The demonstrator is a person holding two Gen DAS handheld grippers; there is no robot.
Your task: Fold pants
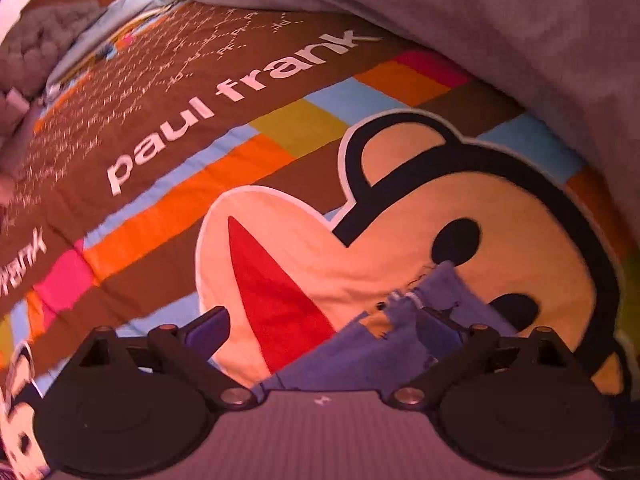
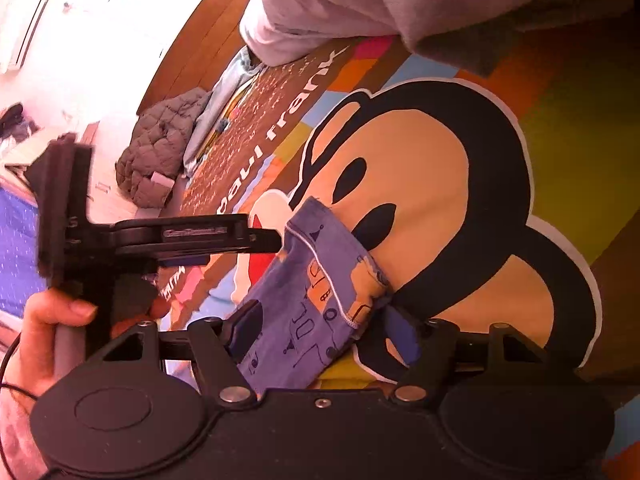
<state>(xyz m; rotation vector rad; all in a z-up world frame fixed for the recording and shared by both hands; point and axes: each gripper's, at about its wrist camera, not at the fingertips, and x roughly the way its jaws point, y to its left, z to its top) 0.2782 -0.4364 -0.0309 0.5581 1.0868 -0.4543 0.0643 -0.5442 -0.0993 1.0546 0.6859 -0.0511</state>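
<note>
Right wrist view: my right tongs (image 2: 324, 336) apart, pants (image 2: 316, 300) between fingers, running toward upper centre; left tongs (image 1: 324, 328) apart too.

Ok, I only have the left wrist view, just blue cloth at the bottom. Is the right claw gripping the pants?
Observer: No, the right claw is open; the pants lie between its fingers.
Operator: Any print on them?
Observer: Orange and dark line drawings, plus a white-stitched hem.
Operator: Where's my claw from there?
Observer: The left claw shows side-on, its tip at the pants' upper edge.
</note>
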